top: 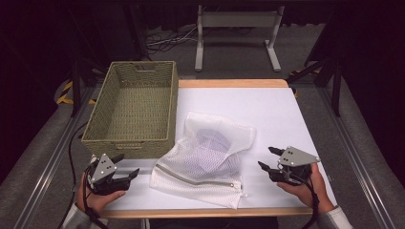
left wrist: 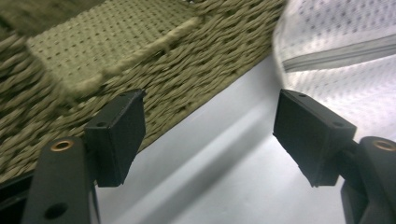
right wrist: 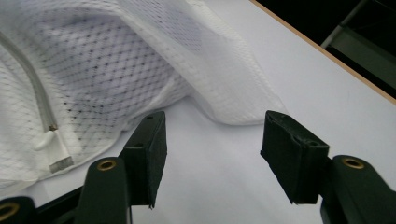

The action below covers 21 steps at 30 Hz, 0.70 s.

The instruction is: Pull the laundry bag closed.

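A white mesh laundry bag [top: 205,157] lies flat on the white table top [top: 272,109], its zipper [top: 196,177] running along the near edge. A pale grey-purple item [top: 213,141] shows faintly through the mesh. My left gripper [top: 128,164] is at the near left, beside the bag's left corner, open and empty. In the left gripper view the jaws [left wrist: 210,135] frame bare table, with the bag [left wrist: 345,37] at upper right. My right gripper [top: 265,157] is open just right of the bag. The right gripper view has the bag [right wrist: 93,70] and its zipper pull [right wrist: 53,149] ahead and left of the jaws [right wrist: 212,154].
A woven green basket [top: 129,143] with nothing in it stands at the left, partly off the table, close above my left gripper; its wall [left wrist: 140,60] is near in the left gripper view. The table's wooden rim [top: 229,83] runs along the far side. Dark floor and a metal stand lie beyond.
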Motion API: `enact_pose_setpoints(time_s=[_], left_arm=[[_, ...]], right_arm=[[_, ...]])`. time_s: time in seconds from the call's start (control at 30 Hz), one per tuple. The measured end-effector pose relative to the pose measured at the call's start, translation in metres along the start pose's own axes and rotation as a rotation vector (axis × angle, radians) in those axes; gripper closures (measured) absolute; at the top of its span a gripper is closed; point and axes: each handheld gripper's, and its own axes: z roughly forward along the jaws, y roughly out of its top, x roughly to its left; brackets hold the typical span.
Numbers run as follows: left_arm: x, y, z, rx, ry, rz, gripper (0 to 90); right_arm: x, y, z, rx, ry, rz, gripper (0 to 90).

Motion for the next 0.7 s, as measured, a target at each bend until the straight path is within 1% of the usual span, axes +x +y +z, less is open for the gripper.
enact_pose_setpoints(time_s=[0.03, 0.07, 0.1, 0.13, 0.17, 0.2, 0.27, 0.33, 0.37, 0.5, 0.6, 0.63, 0.7], left_arm=[[0.003, -0.002, 0.000, 0.004, 0.023, -0.010, 23.7], [0.004, -0.003, 0.000, 0.001, 0.027, -0.013, 22.7], [0.005, -0.004, 0.000, 0.002, 0.024, -0.015, 22.4], [0.005, -0.004, 0.000, 0.002, 0.024, -0.015, 21.9], [0.008, -0.006, -0.001, -0.004, 0.028, -0.025, 21.4], [0.008, -0.006, -0.001, -0.004, 0.028, -0.025, 20.9], [0.011, -0.008, -0.002, -0.012, 0.029, -0.041, 20.5], [0.014, -0.009, -0.003, -0.022, 0.031, -0.058, 19.7], [0.015, -0.010, -0.003, -0.019, 0.038, -0.059, 19.7], [0.017, -0.011, -0.003, -0.016, 0.044, -0.057, 19.0], [0.018, -0.012, -0.003, -0.021, 0.051, -0.065, 18.4], [0.019, -0.013, -0.005, -0.026, 0.053, -0.068, 18.3], [0.020, -0.014, -0.005, -0.026, 0.058, -0.075, 18.0]], right_arm=[[-0.003, -0.002, -0.001, -0.002, -0.009, 0.011, 39.3], [-0.006, -0.004, -0.001, -0.005, -0.016, 0.019, 39.1], [-0.008, -0.006, -0.002, -0.003, -0.029, 0.025, 38.6], [-0.008, -0.006, -0.002, -0.003, -0.029, 0.025, 38.6], [-0.013, -0.010, -0.003, -0.002, -0.055, 0.044, 36.0], [-0.013, -0.010, -0.003, -0.002, -0.055, 0.044, 36.0], [-0.017, -0.015, -0.004, -0.001, -0.070, 0.057, 34.6], [-0.022, -0.020, -0.005, 0.000, -0.096, 0.059, 32.3], [-0.024, -0.023, -0.006, 0.004, -0.105, 0.068, 32.1], [-0.031, -0.033, -0.008, 0.007, -0.131, 0.091, 29.7], [-0.036, -0.039, -0.009, 0.000, -0.153, 0.108, 28.2], [-0.039, -0.042, -0.011, 0.001, -0.160, 0.125, 26.6], [-0.040, -0.043, -0.011, -0.004, -0.164, 0.131, 25.8]])
